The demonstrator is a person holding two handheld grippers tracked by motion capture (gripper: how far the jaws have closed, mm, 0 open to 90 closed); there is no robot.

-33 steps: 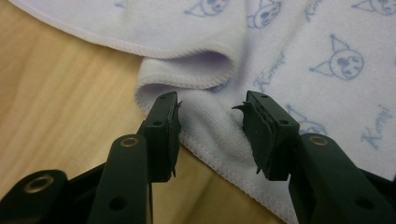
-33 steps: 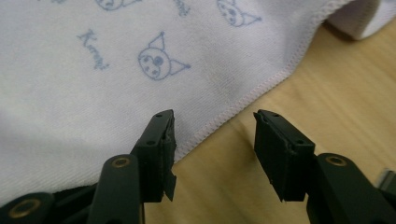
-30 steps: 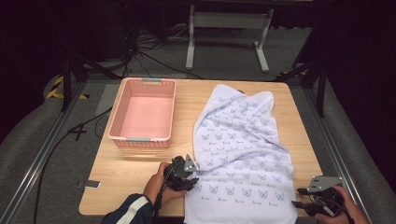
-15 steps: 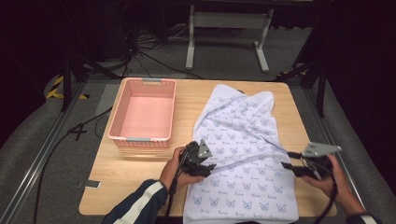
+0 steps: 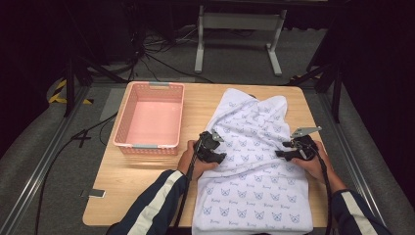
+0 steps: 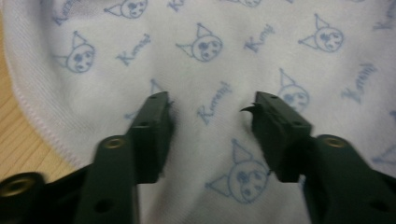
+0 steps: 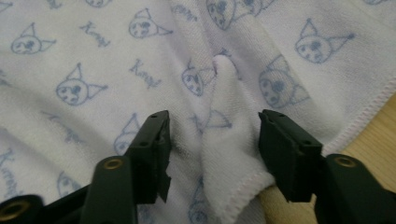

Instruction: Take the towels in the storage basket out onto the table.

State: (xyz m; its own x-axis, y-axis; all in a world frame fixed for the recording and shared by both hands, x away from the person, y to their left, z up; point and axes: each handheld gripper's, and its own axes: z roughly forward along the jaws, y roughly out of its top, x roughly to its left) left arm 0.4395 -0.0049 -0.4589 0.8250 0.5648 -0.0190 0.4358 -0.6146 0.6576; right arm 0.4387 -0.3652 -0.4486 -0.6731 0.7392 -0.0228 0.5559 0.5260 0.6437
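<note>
A white towel (image 5: pixel 254 161) with blue cat prints lies spread down the right half of the wooden table (image 5: pixel 147 186), its near end hanging over the front edge. My left gripper (image 5: pixel 221 155) rests on the towel's left side. In the left gripper view the left gripper (image 6: pixel 212 105) has just been closing, and only flat towel (image 6: pixel 224 51) lies under its parted jaws. My right gripper (image 5: pixel 281 152) sits at the towel's right side. It too has just been closing, and a raised fold (image 7: pixel 229 140) of the towel's hem stands between the jaws of the right gripper (image 7: pixel 215 123), not pinched.
An empty pink basket (image 5: pixel 122 139) stands on the table's left half, just left of my left hand. Bare wood shows at the near left. Cables and a metal stand (image 5: pixel 235 29) lie on the floor beyond the far edge.
Both hands moved away from the near edge up along the towel, the right one also inward onto the cloth. The towel's middle has bunched into wrinkles between them.
</note>
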